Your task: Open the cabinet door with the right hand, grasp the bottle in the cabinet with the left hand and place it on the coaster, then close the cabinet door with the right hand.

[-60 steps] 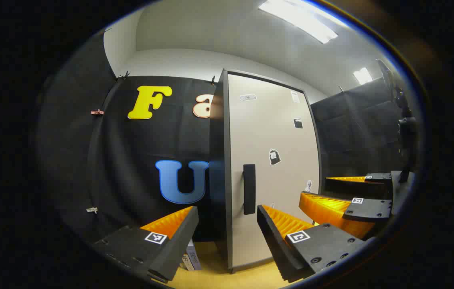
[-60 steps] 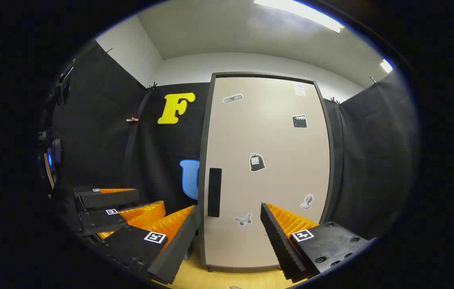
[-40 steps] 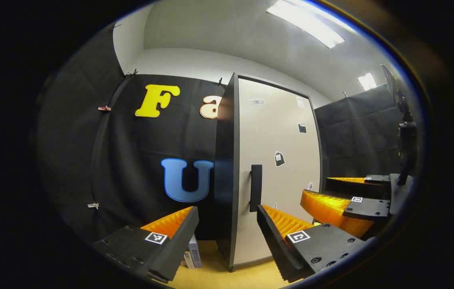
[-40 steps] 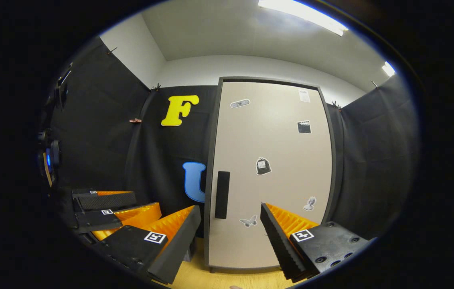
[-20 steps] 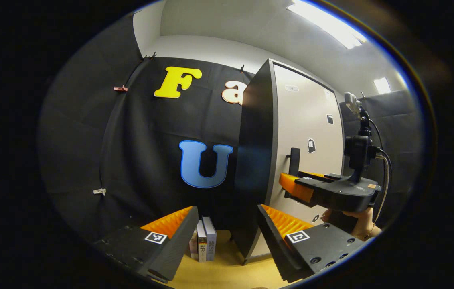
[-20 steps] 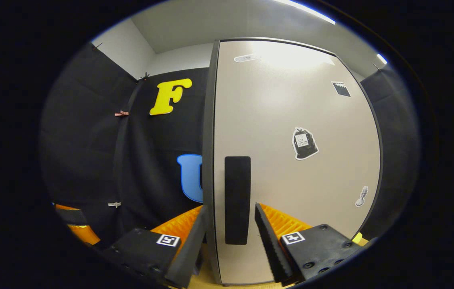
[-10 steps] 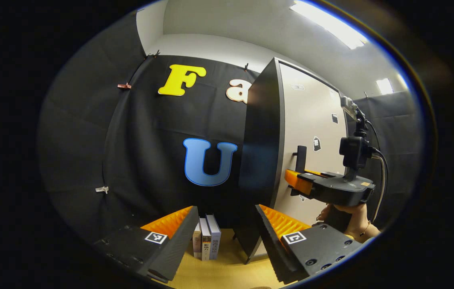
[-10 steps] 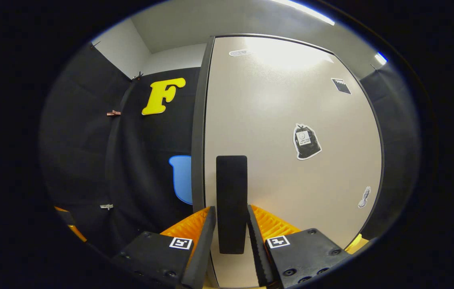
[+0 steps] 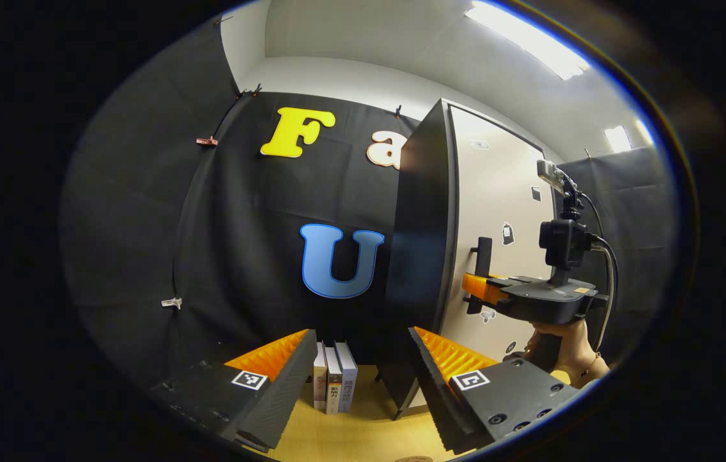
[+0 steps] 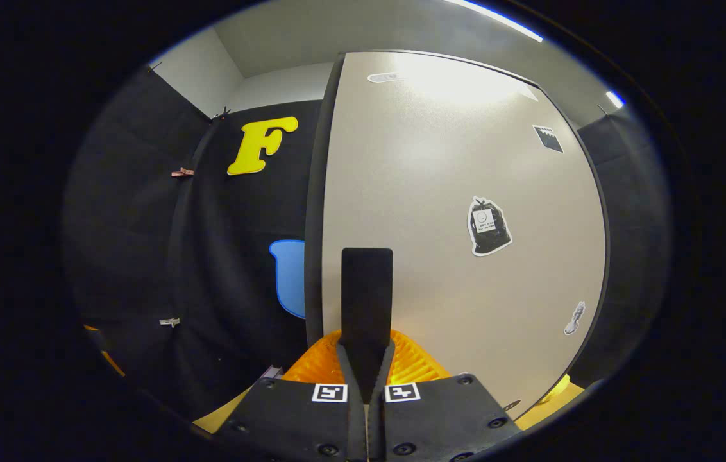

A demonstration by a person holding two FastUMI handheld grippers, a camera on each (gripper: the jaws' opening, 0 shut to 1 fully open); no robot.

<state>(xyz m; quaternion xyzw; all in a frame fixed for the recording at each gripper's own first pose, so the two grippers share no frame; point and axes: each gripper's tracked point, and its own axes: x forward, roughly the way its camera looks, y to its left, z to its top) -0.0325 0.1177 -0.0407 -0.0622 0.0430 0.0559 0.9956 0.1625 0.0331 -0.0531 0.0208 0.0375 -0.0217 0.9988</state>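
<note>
The tall cabinet has a beige door [image 10: 453, 224] with stickers and a black vertical handle [image 10: 366, 295]. My right gripper [image 10: 366, 359] is shut on the lower part of that handle, both fingers pressing it. In the left gripper view the right gripper [image 9: 475, 285] sits at the handle [image 9: 481, 256] of the door [image 9: 498, 212], held by a hand [image 9: 562, 333]. The door is closed against the dark cabinet side [image 9: 421, 244]. My left gripper [image 9: 360, 359] is open and holds nothing, pointing at the cabinet's left corner.
A few books [image 9: 334, 385] stand upright on the wooden table [image 9: 350, 436] left of the cabinet, between my left fingers. Black cloth walls the booth behind and to both sides. A yellow object [image 10: 558, 388] peeks out at the cabinet's lower right.
My right gripper has moved up to the cabinet door and closed its fingers onto the handle. My left gripper has swung left, bringing the cabinet's side and the books into view.
</note>
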